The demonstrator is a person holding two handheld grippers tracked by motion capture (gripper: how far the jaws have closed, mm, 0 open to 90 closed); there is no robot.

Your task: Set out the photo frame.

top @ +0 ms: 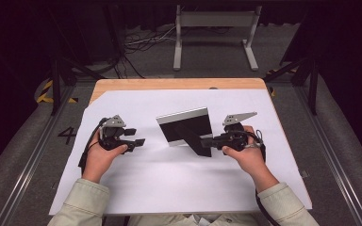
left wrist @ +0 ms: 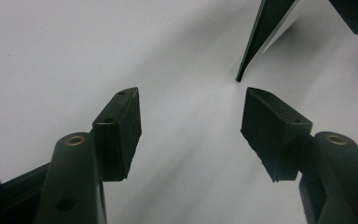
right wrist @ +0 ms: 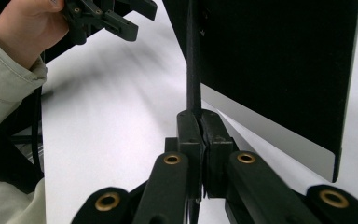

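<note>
Clearly right gripper point(right wrist: 200, 140) jaws clamp frame stand point(right wrist: 193, 60); left gripper point(left wrist: 191, 133) jaws open, empty; frame point(right wrist: 279, 70) front hidden.

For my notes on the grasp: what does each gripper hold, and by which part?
The right gripper is shut on the thin black stand flap behind the black picture frame with a silver border. The left gripper is open, holding nothing.
</note>
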